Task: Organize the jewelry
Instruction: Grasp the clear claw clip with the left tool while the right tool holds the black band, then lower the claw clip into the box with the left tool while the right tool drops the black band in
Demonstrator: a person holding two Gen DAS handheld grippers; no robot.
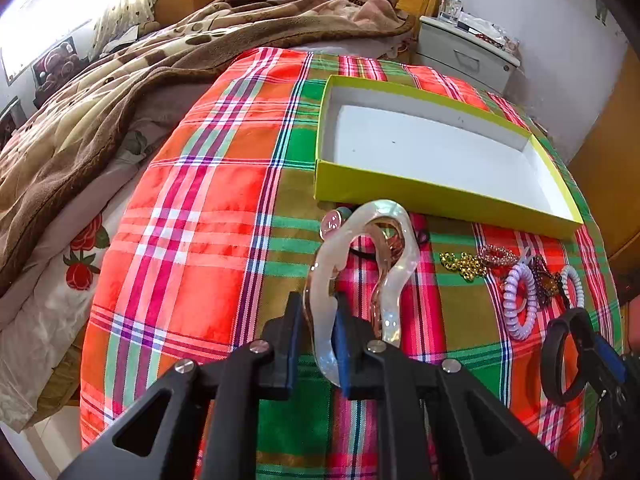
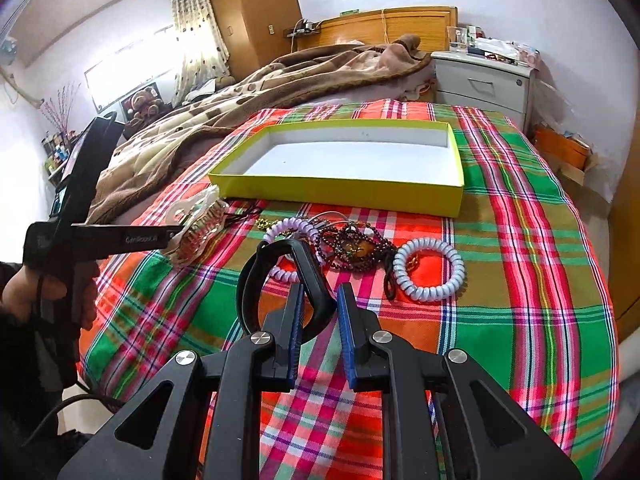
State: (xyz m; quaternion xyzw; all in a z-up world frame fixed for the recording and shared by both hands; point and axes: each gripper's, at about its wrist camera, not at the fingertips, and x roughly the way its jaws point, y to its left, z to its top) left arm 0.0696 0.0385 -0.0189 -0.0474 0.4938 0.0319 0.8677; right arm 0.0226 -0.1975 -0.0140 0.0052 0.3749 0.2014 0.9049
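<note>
hair claw (image 1: 362, 276) | pinched in left tool (image 1: 319, 308) | right tool (image 2: 319, 300) grips black band (image 2: 316, 292)

We see a bed spread with a bright plaid cloth (image 2: 520, 240) in red, green and orange, and beside it a rumpled brown blanket (image 1: 120, 92) that runs up to the wooden headboard (image 2: 384, 26). Under the blanket's near edge we see a pale sheet printed with red roses (image 1: 80, 264). At the head of the bed stands a white nightstand (image 2: 484, 84) cluttered on top, with a wooden wardrobe (image 2: 256, 12) and a dotted curtain (image 2: 196, 32) by the bright window.
</note>
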